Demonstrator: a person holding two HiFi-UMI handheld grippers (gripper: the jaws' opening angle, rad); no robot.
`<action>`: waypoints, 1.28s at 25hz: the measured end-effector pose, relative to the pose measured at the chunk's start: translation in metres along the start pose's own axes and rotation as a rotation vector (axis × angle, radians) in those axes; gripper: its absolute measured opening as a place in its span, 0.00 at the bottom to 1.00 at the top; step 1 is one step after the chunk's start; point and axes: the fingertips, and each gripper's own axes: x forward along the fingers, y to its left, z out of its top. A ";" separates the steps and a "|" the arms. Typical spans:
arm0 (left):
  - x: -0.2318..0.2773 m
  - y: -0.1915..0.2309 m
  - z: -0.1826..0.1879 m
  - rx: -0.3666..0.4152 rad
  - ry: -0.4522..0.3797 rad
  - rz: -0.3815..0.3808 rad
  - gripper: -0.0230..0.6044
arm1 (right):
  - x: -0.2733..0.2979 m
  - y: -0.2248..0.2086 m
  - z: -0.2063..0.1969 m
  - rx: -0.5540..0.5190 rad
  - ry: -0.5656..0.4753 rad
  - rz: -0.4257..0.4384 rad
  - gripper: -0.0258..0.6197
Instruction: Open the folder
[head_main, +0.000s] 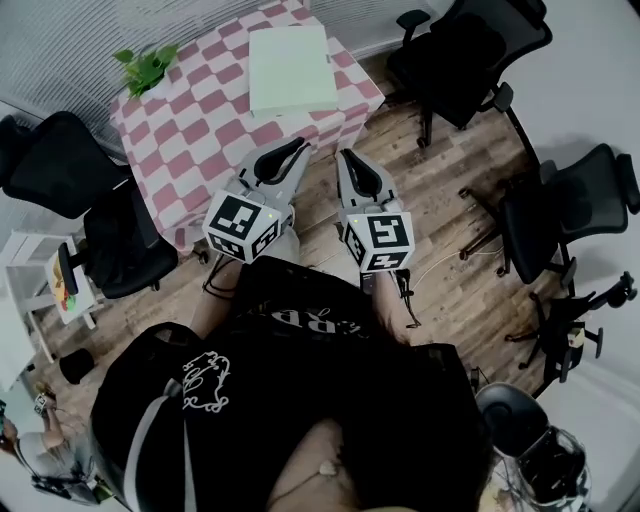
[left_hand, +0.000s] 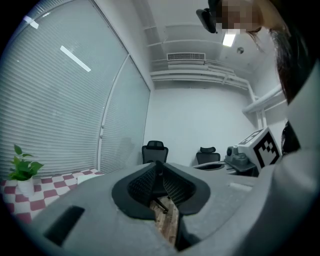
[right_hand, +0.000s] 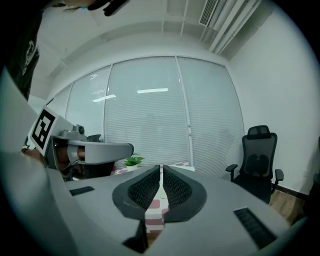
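Note:
A pale green folder (head_main: 290, 68) lies closed and flat on the table with the pink-and-white checked cloth (head_main: 215, 120), towards its far right side. Both grippers hang over the wooden floor just short of the table's near edge. My left gripper (head_main: 300, 147) is shut with nothing in it and points at the table. My right gripper (head_main: 346, 155) is shut and empty too, beside it. In the left gripper view the jaws (left_hand: 159, 167) meet, with the right gripper's marker cube (left_hand: 263, 146) off to the right. The right gripper view shows closed jaws (right_hand: 161, 170) and the tablecloth (right_hand: 156, 204) beyond.
A small potted plant (head_main: 147, 66) stands on the table's far left corner. Black office chairs stand round about: one at the left (head_main: 118, 235), one behind the table (head_main: 465, 50), two at the right (head_main: 565, 215). A white shelf (head_main: 35, 285) is at the left edge.

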 end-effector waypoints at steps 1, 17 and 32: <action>0.006 0.006 0.001 0.011 0.004 -0.009 0.10 | 0.008 -0.005 0.002 0.005 0.001 -0.008 0.07; 0.072 0.149 0.000 0.068 0.080 -0.074 0.10 | 0.157 -0.033 0.023 0.009 0.058 -0.076 0.07; 0.107 0.191 -0.046 0.026 0.208 -0.155 0.25 | 0.186 -0.091 -0.007 0.085 0.150 -0.234 0.08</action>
